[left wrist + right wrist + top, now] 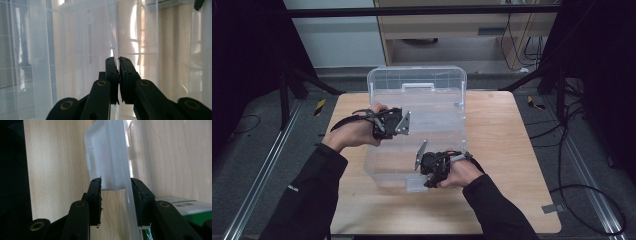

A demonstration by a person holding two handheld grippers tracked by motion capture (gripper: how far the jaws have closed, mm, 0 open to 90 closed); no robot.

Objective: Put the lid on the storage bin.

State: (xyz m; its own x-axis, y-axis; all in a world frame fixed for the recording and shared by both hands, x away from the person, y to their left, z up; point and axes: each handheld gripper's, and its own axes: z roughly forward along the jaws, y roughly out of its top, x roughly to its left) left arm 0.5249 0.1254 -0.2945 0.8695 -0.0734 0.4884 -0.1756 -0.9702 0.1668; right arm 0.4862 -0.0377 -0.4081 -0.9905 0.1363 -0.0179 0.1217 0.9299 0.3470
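Note:
A clear plastic storage box [437, 115] with a white handle [417, 86] stands on the wooden table [512, 150]. My left gripper [399, 124] hovers over the box's left side. In the left gripper view its jaws [118, 60] are nearly together, with a thin clear plastic edge [113, 37] of the box pinched between them. My right gripper [428, 179] is at the box's near wall. In the right gripper view it [116, 182] is shut on the white translucent latch [107, 152] and the clear wall behind it.
A green and white package [180, 207] lies inside the box near the right jaw. Bare tabletop [377, 210] lies in front of the box and to its right. Black frame legs [557, 85] and cables [582, 195] stand around the table on the floor.

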